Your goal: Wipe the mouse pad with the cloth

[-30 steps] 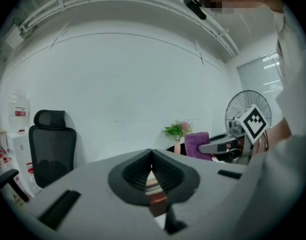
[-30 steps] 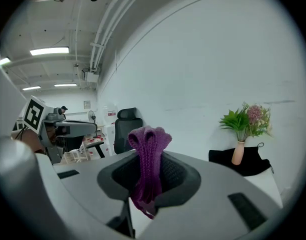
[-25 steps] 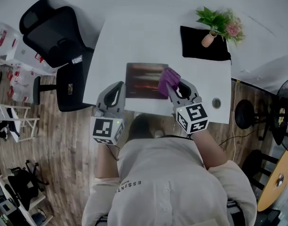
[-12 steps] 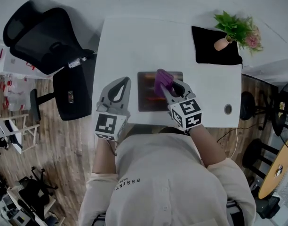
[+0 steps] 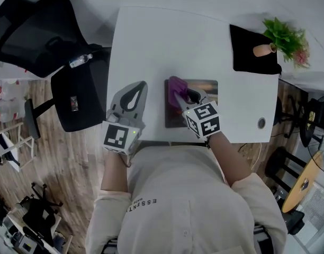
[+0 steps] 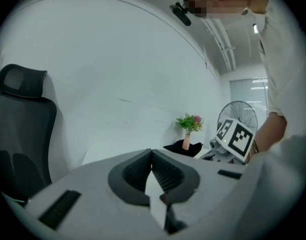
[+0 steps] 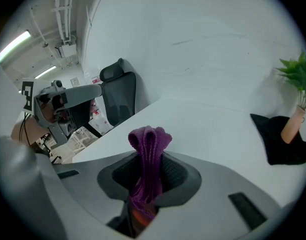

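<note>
Head view: my right gripper (image 5: 181, 96) has the purple cloth (image 5: 175, 84) on the mouse pad (image 5: 204, 89), at its far-left corner. Left gripper (image 5: 136, 91) is over bare bench (image 5: 162, 41) just beside the pad, not on it.
Left gripper view: jaws pressed together, nothing btwn.
Right gripper view: jaws pinch the cloth mid-fold, tuft poking out front.
Risk imo: pad's unpinned, so a hard drag may slide it. Cloth could also pull free.

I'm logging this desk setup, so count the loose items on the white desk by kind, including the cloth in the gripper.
Purple cloth: 1
Mouse pad: 1
Black mat: 1
Potted plant: 1
Total: 4
</note>
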Tool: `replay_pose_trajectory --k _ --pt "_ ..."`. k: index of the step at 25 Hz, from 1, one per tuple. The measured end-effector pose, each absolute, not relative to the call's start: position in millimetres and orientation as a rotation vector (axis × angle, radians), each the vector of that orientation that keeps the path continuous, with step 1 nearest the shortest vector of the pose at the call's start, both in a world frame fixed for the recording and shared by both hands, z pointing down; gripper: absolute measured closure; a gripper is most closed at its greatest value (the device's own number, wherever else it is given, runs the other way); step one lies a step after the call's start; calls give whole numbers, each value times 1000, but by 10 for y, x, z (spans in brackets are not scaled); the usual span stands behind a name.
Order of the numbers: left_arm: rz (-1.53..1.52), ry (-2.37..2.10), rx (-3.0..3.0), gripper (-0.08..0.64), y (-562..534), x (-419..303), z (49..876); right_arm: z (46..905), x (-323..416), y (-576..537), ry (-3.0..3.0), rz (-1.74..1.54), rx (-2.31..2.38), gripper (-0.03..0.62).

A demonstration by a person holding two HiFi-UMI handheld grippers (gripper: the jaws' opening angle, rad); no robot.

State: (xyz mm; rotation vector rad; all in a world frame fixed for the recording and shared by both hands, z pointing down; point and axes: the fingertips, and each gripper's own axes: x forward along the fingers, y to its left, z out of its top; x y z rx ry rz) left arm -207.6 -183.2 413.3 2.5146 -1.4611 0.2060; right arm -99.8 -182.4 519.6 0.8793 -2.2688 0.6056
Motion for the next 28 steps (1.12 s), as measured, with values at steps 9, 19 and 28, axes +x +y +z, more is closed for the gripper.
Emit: replay_pose_trajectory --k 9,19,28 --pt "212 -1438 2488 558 -1882 -2186 4366 5669 -1229 -1796 -2172 703 763 500" --pt "247 -1434 2516 558 -1814 -2034 4346 5784 -1179 -1861 -2173 736 723 499" --pt "318 -1476 2536 558 -1807 -1740 4229 5787 -816 -1899 -2133 765 762 497"
